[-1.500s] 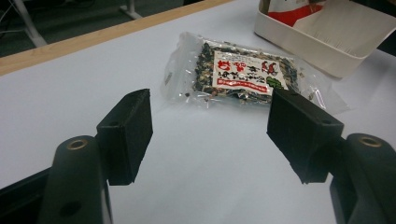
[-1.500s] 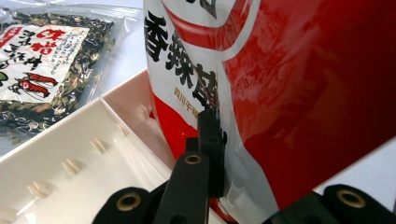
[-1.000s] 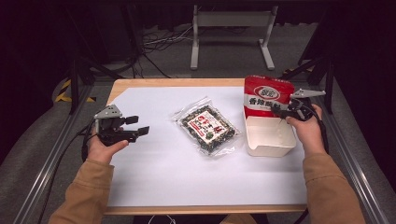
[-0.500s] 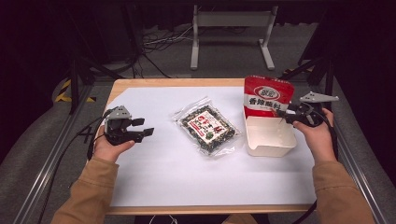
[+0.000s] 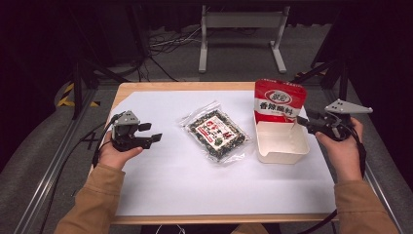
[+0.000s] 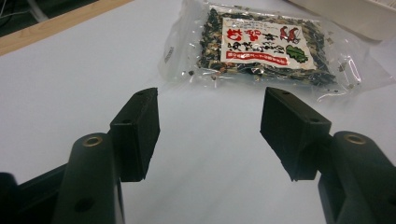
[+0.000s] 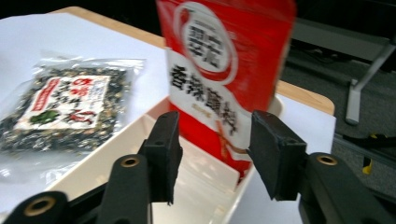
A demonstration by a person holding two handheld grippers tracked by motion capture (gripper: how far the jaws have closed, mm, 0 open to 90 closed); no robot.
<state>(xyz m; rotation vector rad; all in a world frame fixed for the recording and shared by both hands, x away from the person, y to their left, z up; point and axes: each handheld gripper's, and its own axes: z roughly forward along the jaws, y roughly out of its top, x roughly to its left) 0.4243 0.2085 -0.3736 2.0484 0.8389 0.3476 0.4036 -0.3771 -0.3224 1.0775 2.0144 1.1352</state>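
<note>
1. The white tray (image 5: pixel 281 142) sits on the tabletop (image 5: pixel 195 190), which is covered with white paper, and serves as the landmark here.
2. A red packet (image 5: pixel 280 100) with white print stands upright inside the tray, leaning against its far wall; in the right gripper view the same red packet (image 7: pixel 224 70) rises out of the tray (image 7: pixel 140 154) just beyond the jaws.
3. The right gripper (image 5: pixel 303 122) hangs at the tray's right side, its tips over the tray's far right corner and close to the packet's lower edge.
4. Its jaws have just been closing but stand apart, nothing pressed between them; the packet lies past the pads (image 7: pixel 163 144), not in the gap.
5. A clear bag of dark dried mix (image 5: pixel 215 134) with a red and white label lies flat just left of the tray, apart from it.
6. The left gripper (image 5: pixel 152 132) is well to the left of the tray, beyond the bag, and points toward it.
7. Its jaws stand wide with only bare paper between them; in the left gripper view the bag (image 6: pixel 261 46) lies ahead of the left gripper (image 6: pixel 210 130), untouched.
</note>
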